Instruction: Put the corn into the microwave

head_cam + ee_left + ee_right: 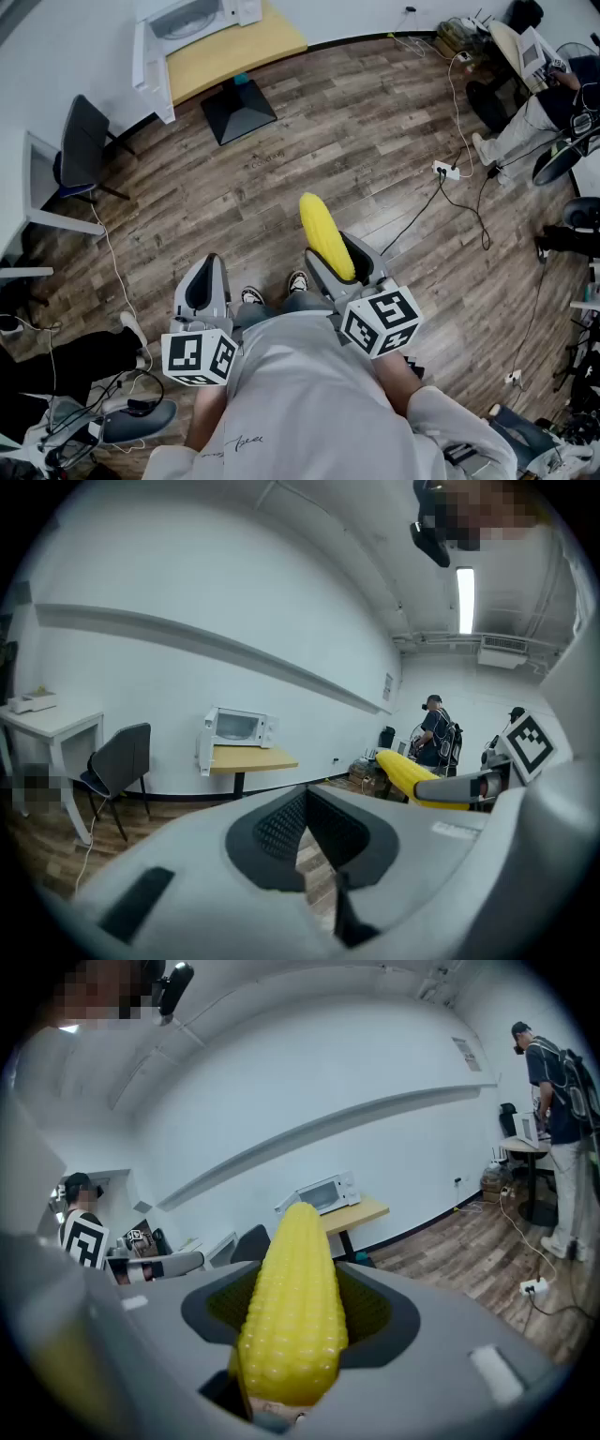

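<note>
Yellow corn (292,1307) fills the near middle of the right gripper view. It is clamped lengthwise between the two dark pads of the right gripper (300,1279), its rounded tip reaching out past the jaw ends and pointing ahead and slightly downward. The jaws stand wide, pressed against the cob on both sides. Beside it, the left gripper (305,794) carries nothing: its pads meet at the tips, and only a thin sliver of wooden floor (356,141) shows under them. Both tools are held out in front of the person's body at about the same height, a marker cube (382,322) at the back of each. Well ahead, across open floor, a white microwave (192,17) sits on a yellow-topped table (234,47) against the white wall, and its door appears to hang open on the left side. A dark chair (82,141) stands left of the table. Off to the right, a white power strip (445,170) with trailing cables lies on the boards, and another person (534,103) is at a desk near the wall.
</note>
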